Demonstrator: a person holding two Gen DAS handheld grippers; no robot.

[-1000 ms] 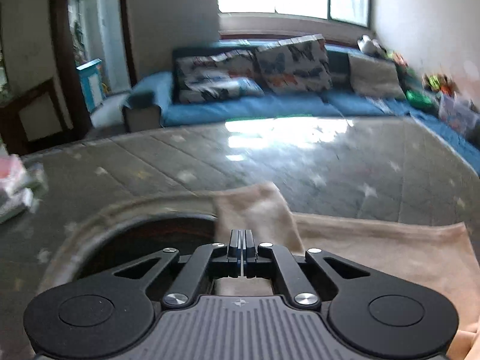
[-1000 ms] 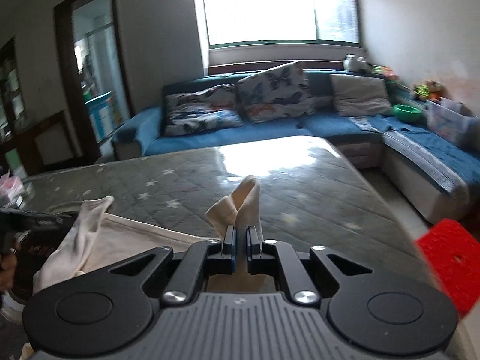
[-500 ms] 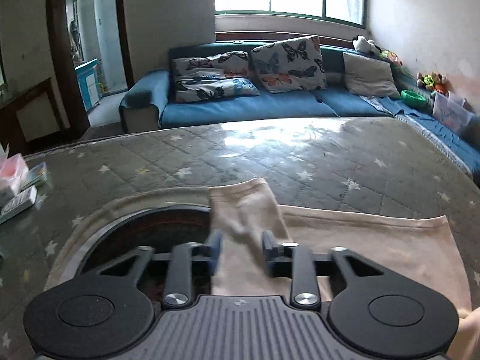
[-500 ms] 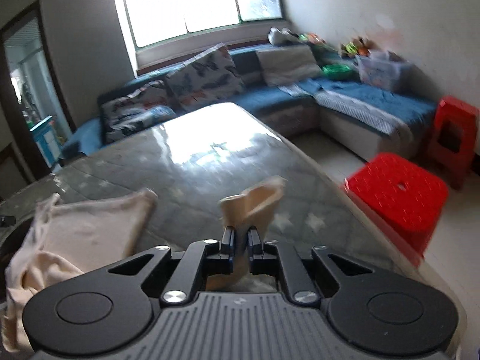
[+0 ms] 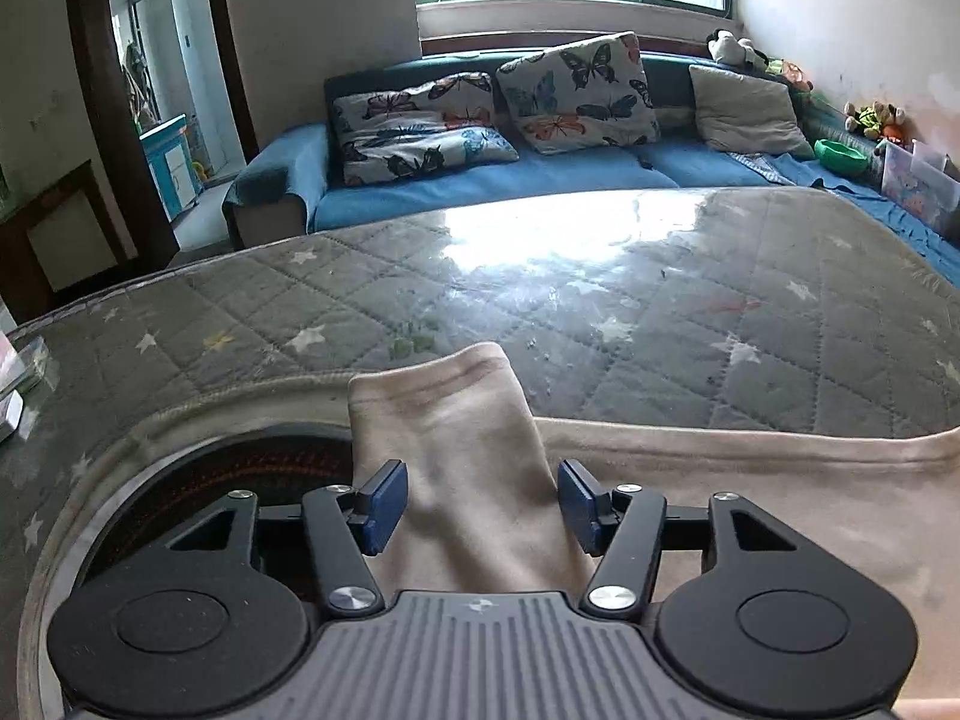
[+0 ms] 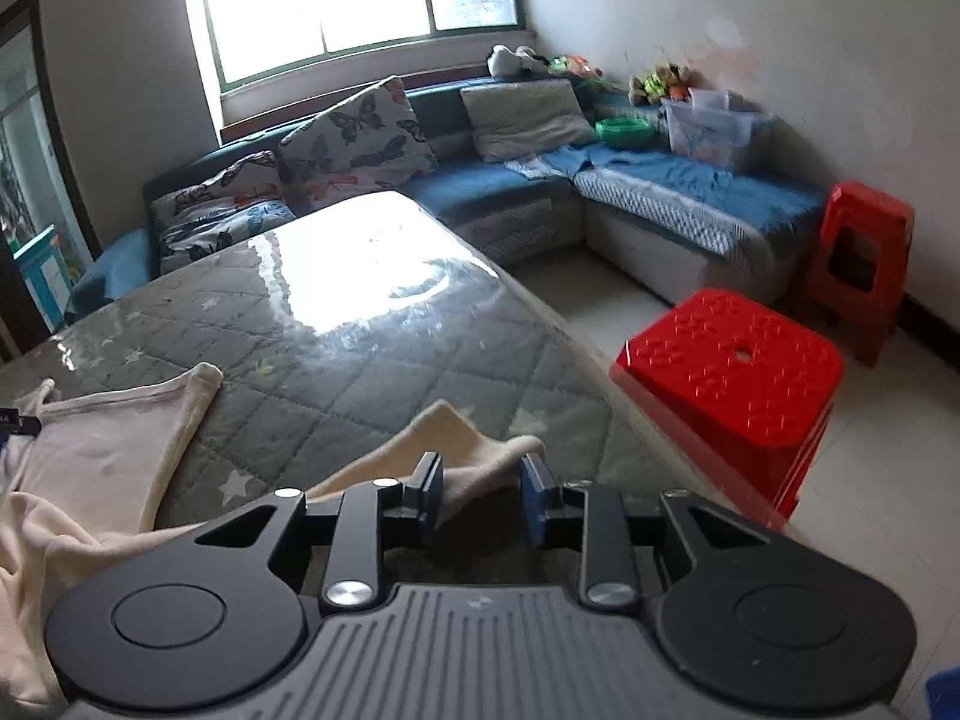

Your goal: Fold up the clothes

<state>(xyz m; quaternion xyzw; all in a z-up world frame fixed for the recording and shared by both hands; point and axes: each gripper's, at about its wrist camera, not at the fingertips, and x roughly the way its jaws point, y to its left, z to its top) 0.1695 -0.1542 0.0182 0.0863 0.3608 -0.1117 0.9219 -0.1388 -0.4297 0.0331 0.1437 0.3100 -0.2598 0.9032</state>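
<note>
The left gripper [image 5: 477, 501] is opening, a sleeve of the cream knit garment [image 5: 462, 456] lying loose between its blue pads; the right gripper [image 6: 480, 495] is opening too, its corner of cloth slack, likely laid down to spread flat on the grey quilted star-print mattress [image 5: 600, 300]. No writing is legible

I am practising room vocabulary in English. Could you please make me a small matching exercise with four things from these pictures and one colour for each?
Things:
1. stool
2. sofa
3. garment
4. bowl

Colours:
a. green
b. cream
c. red
d. blue

Pairs: 1-c, 2-d, 3-b, 4-a
</note>
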